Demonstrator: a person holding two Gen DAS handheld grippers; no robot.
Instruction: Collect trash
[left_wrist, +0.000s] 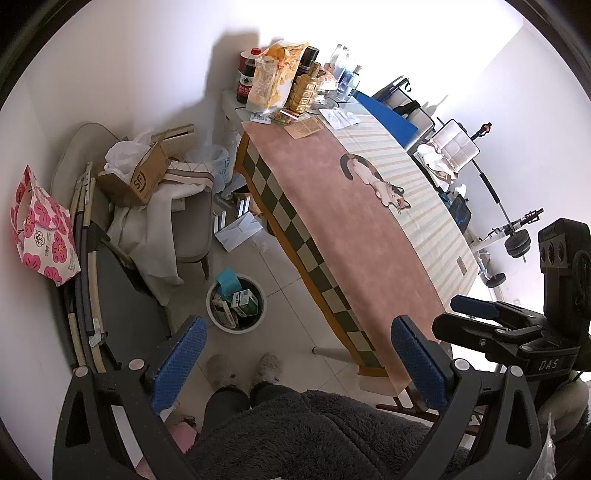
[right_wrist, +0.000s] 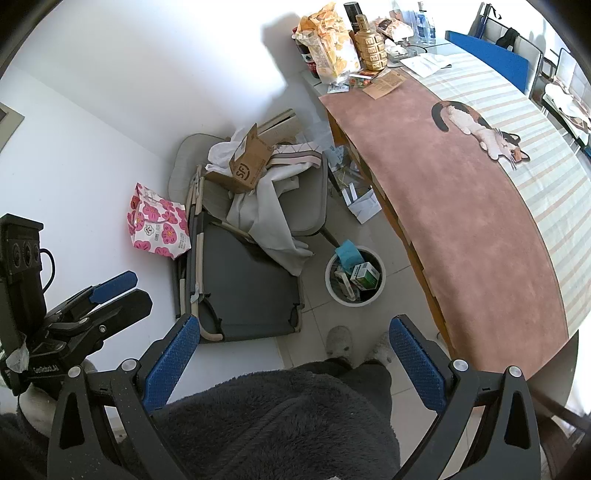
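A white trash bin (left_wrist: 211, 308) (right_wrist: 329, 277) stands on the tiled floor beside the table, holding a teal packet and several small boxes. Loose white papers (left_wrist: 240, 229) (right_wrist: 364, 205) lie on the floor under the table's edge, beyond the bin. My left gripper (left_wrist: 299, 363) hangs open above the floor with nothing between its blue pads. My right gripper (right_wrist: 295, 363) is open too and holds nothing. Each gripper shows in the other's view: the right gripper (left_wrist: 476, 310) over the table's near end, the left gripper (right_wrist: 110, 288) by the wall.
A long table (left_wrist: 332, 221) (right_wrist: 461, 203) with a pink cat-print cloth carries bottles and snack bags at its far end. A cluttered chair (left_wrist: 192, 225), a cardboard box (left_wrist: 140, 173), a folded cot (right_wrist: 240, 280) and a floral bag (left_wrist: 44, 229) line the wall. The person's slippers (left_wrist: 221, 365) stand just below the bin.
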